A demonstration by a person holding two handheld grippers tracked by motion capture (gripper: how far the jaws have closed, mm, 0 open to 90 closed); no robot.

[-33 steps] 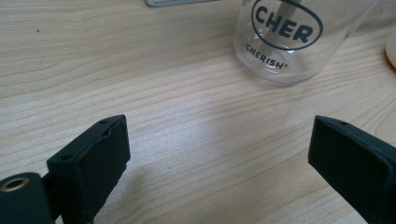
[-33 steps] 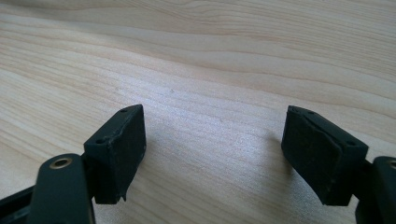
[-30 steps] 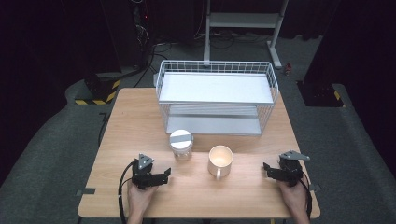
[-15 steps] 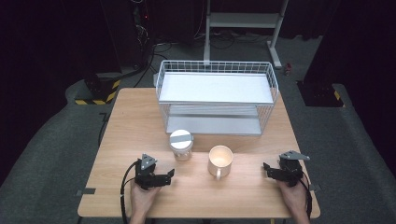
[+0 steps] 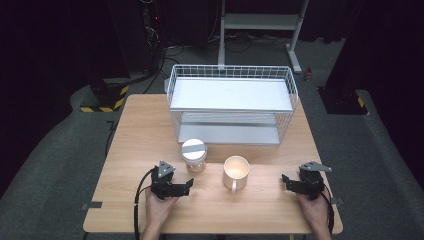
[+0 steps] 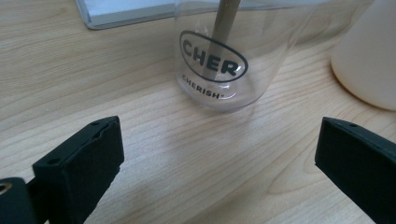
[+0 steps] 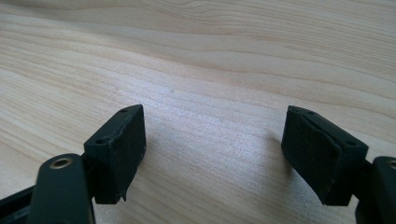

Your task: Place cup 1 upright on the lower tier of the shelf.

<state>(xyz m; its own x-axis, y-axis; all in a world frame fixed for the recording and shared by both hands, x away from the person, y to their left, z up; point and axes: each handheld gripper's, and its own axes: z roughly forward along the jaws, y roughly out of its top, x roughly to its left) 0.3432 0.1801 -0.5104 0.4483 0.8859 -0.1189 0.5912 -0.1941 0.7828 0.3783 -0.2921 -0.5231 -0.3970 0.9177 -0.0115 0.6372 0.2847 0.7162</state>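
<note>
A clear glass jar (image 5: 193, 155) with a silver lid stands on the wooden table (image 5: 150, 130), with a cream mug (image 5: 236, 172) to its right. In the left gripper view the jar (image 6: 219, 56) bears a black oval logo, and the mug (image 6: 373, 60) shows at the right edge. My left gripper (image 5: 187, 186) lies low on the table just in front of the jar, open and holding nothing (image 6: 219, 158). My right gripper (image 5: 285, 183) rests to the right of the mug, pointing left; it is open over bare wood (image 7: 212, 144).
A white wire rack (image 5: 232, 105) with two white shelves stands at the back middle of the table; a corner of its lower shelf (image 6: 121, 11) shows behind the jar. A cable (image 5: 137, 200) trails from the left gripper. Dark floor surrounds the table.
My left gripper has edged slightly to the right, closer to the jar. The right gripper, jar and mug have stayed put.
</note>
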